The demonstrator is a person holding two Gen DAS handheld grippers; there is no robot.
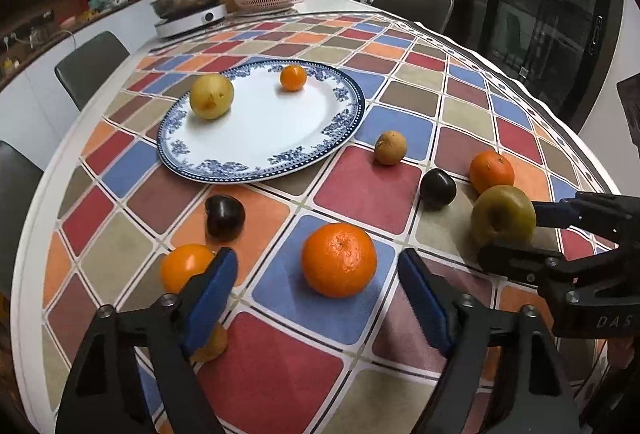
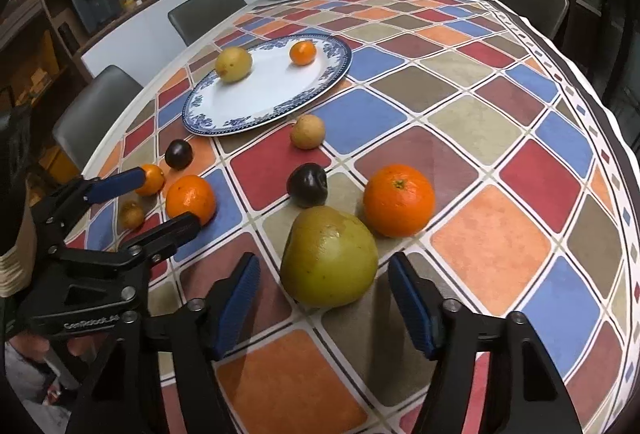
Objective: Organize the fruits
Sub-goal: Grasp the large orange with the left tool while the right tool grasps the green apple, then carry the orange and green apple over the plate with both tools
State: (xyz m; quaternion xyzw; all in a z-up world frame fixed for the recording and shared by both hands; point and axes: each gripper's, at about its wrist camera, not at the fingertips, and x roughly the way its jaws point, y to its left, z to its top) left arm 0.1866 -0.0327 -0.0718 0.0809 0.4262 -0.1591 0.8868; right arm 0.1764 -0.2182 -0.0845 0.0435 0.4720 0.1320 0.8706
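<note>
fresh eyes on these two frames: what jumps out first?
The checkered tablecloth in red, blue, orange and tan fills both views. A blue-rimmed white plate sits mid-table holding only a yellow pear and a small orange, the other fruit lying loose on the cloth nearer the cameras. Nearest, a big green pear lies in front of the open right gripper, and a large orange before the open left gripper.

Finishes I read around the plate

The plate [image 1: 344,122] looks like glossy glazed ceramic; beneath it the checked cloth [image 1: 360,190] is matt and slightly grainy. Near the plate, the orange [image 1: 339,259] has dimpled peel, the dark plum [image 1: 438,189] a smooth sheen; my tongs' pads [image 2: 240,298] seem ribbed rubber.
</note>
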